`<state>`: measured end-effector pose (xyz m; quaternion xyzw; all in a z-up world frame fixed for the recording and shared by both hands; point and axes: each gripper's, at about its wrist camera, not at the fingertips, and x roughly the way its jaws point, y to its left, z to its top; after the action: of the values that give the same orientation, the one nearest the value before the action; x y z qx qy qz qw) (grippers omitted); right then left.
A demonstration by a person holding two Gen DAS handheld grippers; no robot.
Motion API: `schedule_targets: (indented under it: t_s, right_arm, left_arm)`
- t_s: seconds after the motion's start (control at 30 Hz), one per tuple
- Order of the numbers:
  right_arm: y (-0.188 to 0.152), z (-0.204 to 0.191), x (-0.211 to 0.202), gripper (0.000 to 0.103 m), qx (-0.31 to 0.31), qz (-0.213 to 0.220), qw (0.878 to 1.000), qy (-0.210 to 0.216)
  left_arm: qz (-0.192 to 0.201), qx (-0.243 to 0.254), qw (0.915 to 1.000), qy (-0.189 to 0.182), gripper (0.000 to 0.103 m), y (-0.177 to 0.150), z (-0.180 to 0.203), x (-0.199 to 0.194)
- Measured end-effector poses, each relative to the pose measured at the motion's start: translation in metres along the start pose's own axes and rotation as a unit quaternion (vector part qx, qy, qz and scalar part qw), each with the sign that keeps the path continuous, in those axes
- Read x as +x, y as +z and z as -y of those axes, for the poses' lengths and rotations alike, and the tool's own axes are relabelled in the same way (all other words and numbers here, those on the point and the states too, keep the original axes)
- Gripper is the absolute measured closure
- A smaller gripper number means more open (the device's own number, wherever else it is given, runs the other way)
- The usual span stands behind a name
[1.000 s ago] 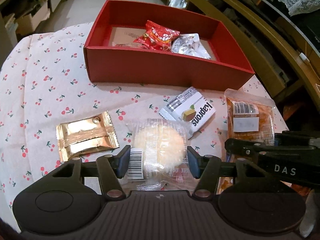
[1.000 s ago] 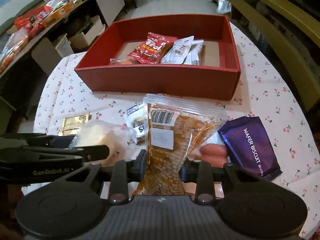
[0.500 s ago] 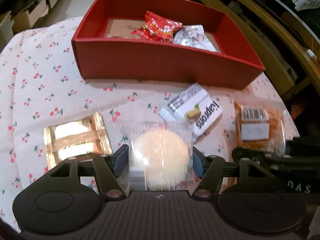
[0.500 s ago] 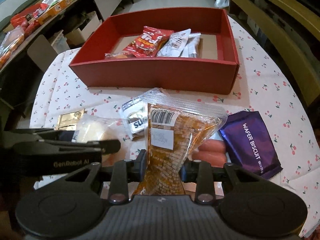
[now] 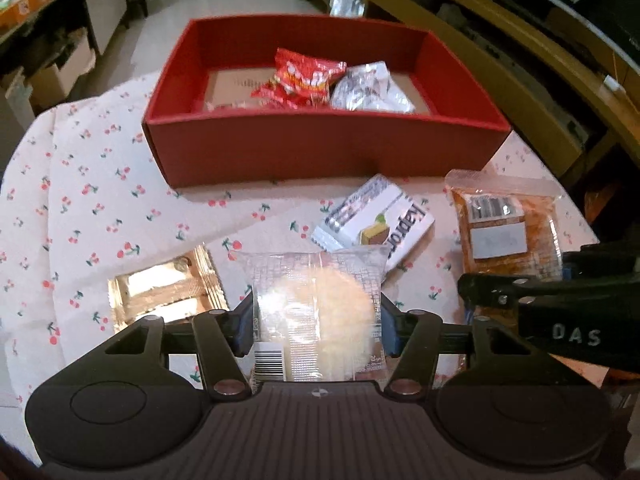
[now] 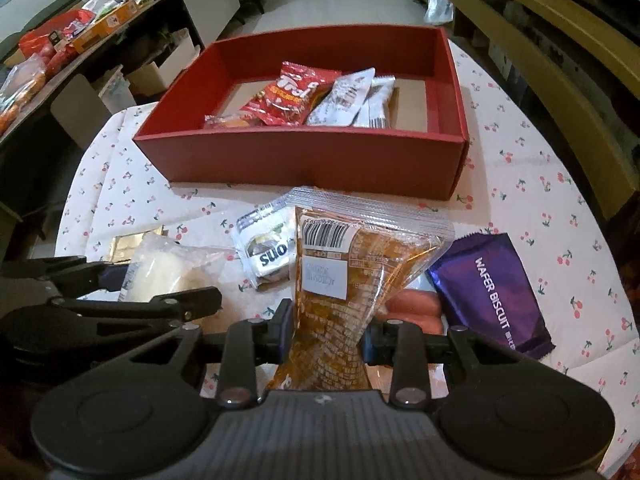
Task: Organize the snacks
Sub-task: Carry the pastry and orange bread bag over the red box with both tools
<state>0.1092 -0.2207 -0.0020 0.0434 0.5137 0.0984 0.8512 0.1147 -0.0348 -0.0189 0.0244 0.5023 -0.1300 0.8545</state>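
Note:
My left gripper (image 5: 317, 322) is shut on a clear packet with a round pale cake (image 5: 320, 312) and holds it above the cloth; the packet also shows in the right wrist view (image 6: 160, 270). My right gripper (image 6: 325, 334) is shut on a clear pouch of orange-brown snack (image 6: 348, 280), squeezed at its waist; the pouch also shows in the left wrist view (image 5: 506, 232). The red box (image 5: 320, 152) stands ahead, also in the right wrist view (image 6: 312, 156), with a red snack bag (image 6: 292, 94) and silver packets (image 6: 352, 98) inside.
On the cherry-print cloth (image 5: 80, 200) lie a gold packet (image 5: 168, 288), a white wafer packet (image 5: 376, 222), a purple wafer biscuit bar (image 6: 492, 288) and pink sausages (image 6: 412, 306). A loaded shelf (image 6: 60, 32) stands far left; wooden furniture (image 6: 560, 80) stands on the right.
Both grippers have lifted with their packets and moved toward the red box. The cake packet has come off the cloth.

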Motion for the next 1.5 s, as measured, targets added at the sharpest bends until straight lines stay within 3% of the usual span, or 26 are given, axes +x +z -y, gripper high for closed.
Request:
schedule_targets:
  t_s: [0.8,1.17,1.5]
  right_arm:
    - [0.022,-0.006,-0.019,0.052,0.004,0.046,0.999,0.008]
    - [0.057,-0.005,-0.030,0.052,0.016,0.088,0.996,0.007]
    - [0.108,0.000,-0.021,0.052,0.023,0.114,0.993,0.004]
  left_arm:
    - [0.059,0.010,0.9980,0.020,0.039,0.023,0.006,-0.026]
    - [0.098,0.005,0.9947,0.031,0.040,0.059,0.006,-0.036]
    - [0.126,-0.002,0.9910,0.045,0.040,0.107,0.001,-0.024]
